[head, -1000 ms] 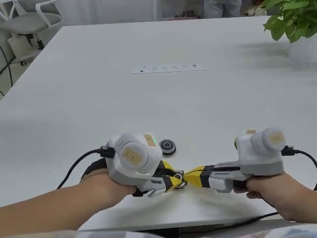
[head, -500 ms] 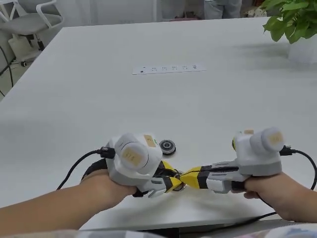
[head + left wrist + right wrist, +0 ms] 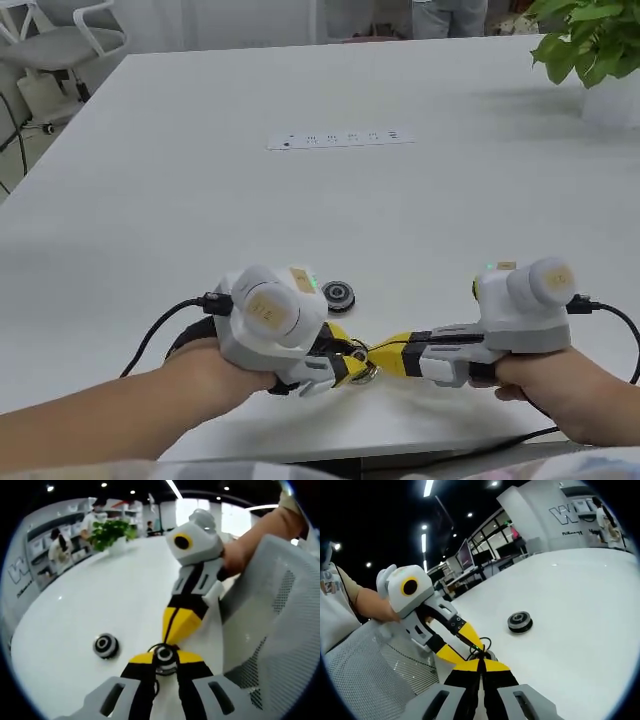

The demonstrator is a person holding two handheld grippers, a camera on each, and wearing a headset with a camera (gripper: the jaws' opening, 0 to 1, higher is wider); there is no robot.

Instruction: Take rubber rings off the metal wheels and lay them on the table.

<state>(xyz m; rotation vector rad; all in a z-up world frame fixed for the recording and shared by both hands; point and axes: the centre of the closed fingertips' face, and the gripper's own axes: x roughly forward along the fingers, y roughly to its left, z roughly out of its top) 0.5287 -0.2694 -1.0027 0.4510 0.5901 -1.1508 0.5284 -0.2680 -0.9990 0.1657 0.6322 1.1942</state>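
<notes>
— Who holds what?
— Lower centre of the frame: your left claw (image 3: 165, 658) clamps the metal wheel (image 3: 164, 653); your right claw (image 3: 481, 664), closed, pinches its rubber ring (image 3: 489, 640). A second wheel (image 3: 338, 292) sits on the bench (image 3: 400, 220) just above them.

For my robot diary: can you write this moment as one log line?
left hand-held gripper: shut on small metal wheel | right hand-held gripper: shut on thin black rubber ring | second black-ringed wheel: on white table
</notes>
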